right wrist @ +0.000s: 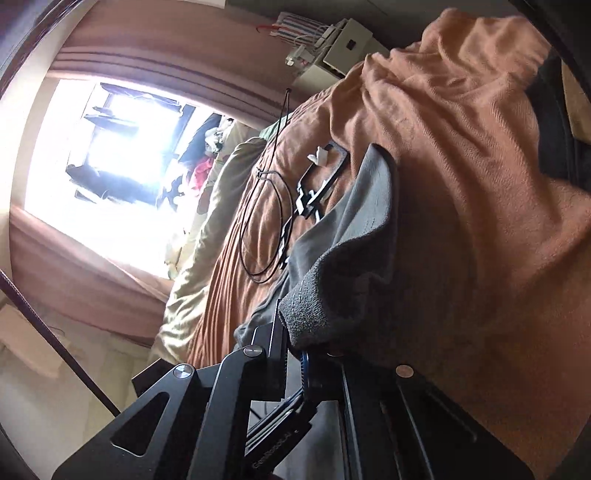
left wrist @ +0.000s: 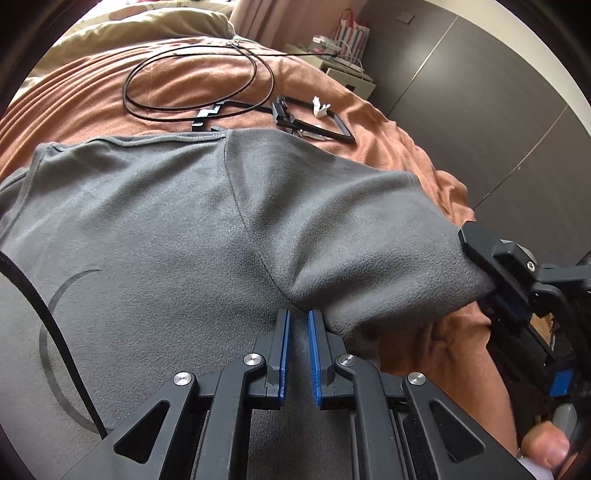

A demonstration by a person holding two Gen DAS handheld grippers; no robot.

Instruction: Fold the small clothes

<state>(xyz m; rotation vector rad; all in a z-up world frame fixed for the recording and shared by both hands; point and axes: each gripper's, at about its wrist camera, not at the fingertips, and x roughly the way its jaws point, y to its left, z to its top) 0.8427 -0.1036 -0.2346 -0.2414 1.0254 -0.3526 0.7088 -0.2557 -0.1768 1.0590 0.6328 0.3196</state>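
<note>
**Sleeve pinched in both hand-held grippers**

Grey T-shirt (left wrist: 155,229) lies spread flat across the bed's orange-brown blanket (left wrist: 207,77), its hem toward the far side and a thin curved print near your left edge. Your left hand-held gripper (left wrist: 298,325) has its blue pads (left wrist: 283,354) drawn nearly together, with a ridge of the shirt's fabric gathered between them at the seam where the sleeve (left wrist: 369,236) joins the body. Your right hand-held gripper (left wrist: 491,280) is closed on the cuff end of that sleeve, which is lifted clear of the blanket and stretched between the two tools.

From your right wrist camera, the view is rolled sideways: the right gripper's jaws (right wrist: 291,332) are clamped tight on the doubled sleeve edge (right wrist: 310,306), the fabric bunching over the fingertip. Beyond the shirt, a looped black cable (left wrist: 192,81) and a black frame-like piece (left wrist: 317,125) with a small white clip (left wrist: 320,106) rest on the blanket. A pale pillow (left wrist: 147,26) lies at the head of the bed, and a white bedside unit (left wrist: 351,74) stands past it. Your thumb (left wrist: 546,446) shows at the lower right.
</note>
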